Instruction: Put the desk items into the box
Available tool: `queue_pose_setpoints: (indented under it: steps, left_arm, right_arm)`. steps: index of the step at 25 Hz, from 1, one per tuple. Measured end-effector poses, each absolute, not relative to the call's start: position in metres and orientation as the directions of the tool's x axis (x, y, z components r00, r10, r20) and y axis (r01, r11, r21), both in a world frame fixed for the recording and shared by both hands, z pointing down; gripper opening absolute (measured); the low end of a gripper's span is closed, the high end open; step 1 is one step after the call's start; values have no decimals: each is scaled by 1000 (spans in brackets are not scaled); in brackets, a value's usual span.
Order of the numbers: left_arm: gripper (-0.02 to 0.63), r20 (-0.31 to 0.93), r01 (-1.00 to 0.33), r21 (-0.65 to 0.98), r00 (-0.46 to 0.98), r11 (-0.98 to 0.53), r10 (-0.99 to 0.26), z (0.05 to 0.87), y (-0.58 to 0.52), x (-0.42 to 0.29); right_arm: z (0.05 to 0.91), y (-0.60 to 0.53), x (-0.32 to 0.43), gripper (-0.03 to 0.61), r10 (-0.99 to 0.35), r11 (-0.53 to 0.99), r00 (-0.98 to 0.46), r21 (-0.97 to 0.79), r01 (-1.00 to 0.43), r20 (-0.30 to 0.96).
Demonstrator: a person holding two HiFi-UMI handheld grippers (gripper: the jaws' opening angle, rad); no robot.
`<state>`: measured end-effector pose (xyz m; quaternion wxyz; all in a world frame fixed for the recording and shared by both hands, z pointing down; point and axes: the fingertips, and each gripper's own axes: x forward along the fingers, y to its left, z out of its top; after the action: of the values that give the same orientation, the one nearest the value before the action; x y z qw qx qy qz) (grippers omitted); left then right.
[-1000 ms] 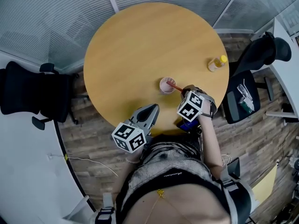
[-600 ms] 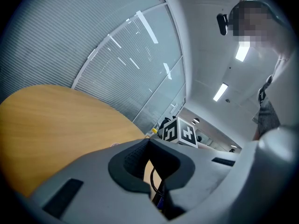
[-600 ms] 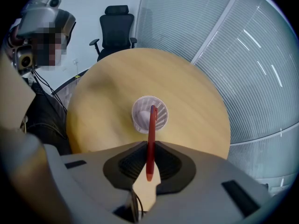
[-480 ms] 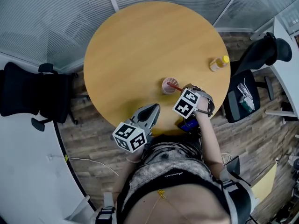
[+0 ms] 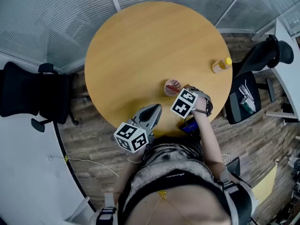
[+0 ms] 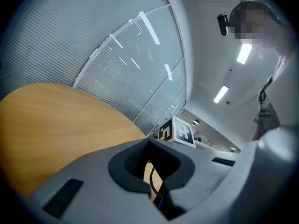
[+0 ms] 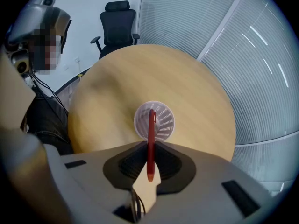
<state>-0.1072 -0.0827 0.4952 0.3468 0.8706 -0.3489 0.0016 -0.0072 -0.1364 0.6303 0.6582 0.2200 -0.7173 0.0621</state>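
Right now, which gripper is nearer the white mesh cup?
Right. The right gripper holds a red pen over the white mesh cup; the left gripper sits apart from it, at the table's near edge.

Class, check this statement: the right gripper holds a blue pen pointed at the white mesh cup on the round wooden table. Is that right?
Not quite. The pen is red, not blue. The right gripper view shows it clamped in the right gripper and pointed at the white mesh cup on the round wooden table.
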Motion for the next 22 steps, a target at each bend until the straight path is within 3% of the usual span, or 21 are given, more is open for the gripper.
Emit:
queue_pose_setpoints:
  steps: [13, 22]
  left_arm:
    - [2, 244, -611, 611, 750, -503, -615, 498, -88, -112]
    - [2, 235, -605, 614, 753, -507, -614, 497, -87, -112]
  right_arm:
    - [643, -144, -19, 61, -231, 902, -31, 202, -381, 972]
    - [631, -149, -34, 63, -266, 870, -207, 142, -472, 941]
